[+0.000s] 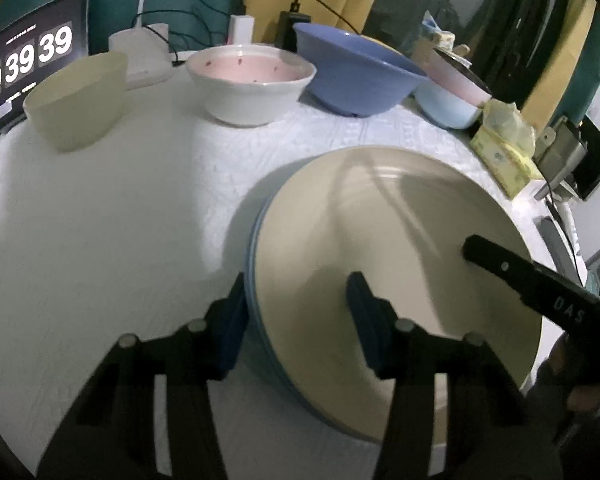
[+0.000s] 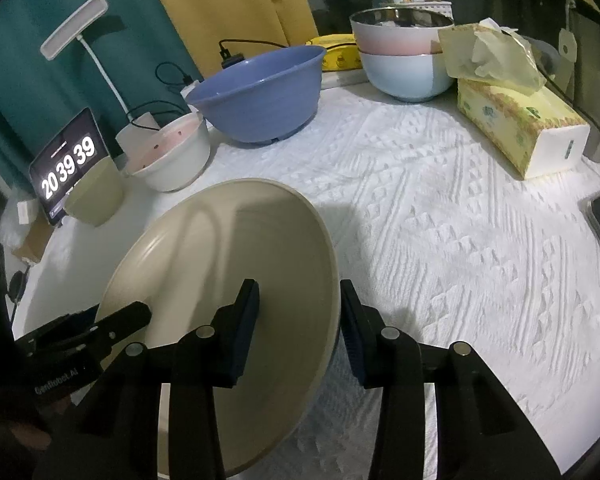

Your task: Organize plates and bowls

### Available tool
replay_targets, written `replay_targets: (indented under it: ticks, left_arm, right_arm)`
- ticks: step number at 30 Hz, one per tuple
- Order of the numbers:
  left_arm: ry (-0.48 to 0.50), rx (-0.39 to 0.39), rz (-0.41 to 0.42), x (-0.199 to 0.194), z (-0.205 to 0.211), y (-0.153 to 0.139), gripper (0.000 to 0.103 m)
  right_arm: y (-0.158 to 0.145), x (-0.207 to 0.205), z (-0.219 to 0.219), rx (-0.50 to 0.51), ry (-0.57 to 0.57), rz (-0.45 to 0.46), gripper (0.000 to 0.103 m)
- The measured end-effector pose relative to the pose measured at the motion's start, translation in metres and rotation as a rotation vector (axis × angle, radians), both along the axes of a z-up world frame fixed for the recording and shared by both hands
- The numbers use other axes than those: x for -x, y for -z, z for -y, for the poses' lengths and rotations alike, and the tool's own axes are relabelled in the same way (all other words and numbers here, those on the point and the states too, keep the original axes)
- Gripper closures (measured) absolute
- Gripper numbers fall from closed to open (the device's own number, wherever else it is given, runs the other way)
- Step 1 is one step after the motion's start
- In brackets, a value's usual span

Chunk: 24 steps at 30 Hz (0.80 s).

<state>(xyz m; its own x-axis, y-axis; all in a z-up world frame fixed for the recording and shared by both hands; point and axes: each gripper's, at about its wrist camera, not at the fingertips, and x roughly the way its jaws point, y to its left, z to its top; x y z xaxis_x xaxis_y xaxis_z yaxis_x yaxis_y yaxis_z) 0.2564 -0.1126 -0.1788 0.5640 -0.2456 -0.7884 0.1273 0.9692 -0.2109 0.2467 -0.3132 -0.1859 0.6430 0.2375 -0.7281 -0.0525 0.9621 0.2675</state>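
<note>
Both our grippers, left gripper (image 1: 298, 320) and right gripper (image 2: 300, 328), have jaws half open straddling the beige plate (image 1: 400, 248) rim, grip unclear

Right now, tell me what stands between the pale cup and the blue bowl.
A white bowl with a pink inside, between the cup and the blue bowl, seen plainly in the left wrist view.

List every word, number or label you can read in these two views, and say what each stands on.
"20 39 39": clock screen.
"DAS": right tongs' finger, rest cut off.
"GenRobot.AI": left tongs' body, faint.
Small text on the clock screen and print on the tissue box: too blurred to read.
</note>
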Motion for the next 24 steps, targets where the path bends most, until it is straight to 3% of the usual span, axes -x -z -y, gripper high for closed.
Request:
replay_targets:
  ticks: [24]
  left_arm:
    - [-0.014,-0.017,0.054,0.015,-0.025,-0.022,0.057]
  right_arm:
    - [-0.021,0.014,-0.026,0.027,-0.005,0.052,0.061]
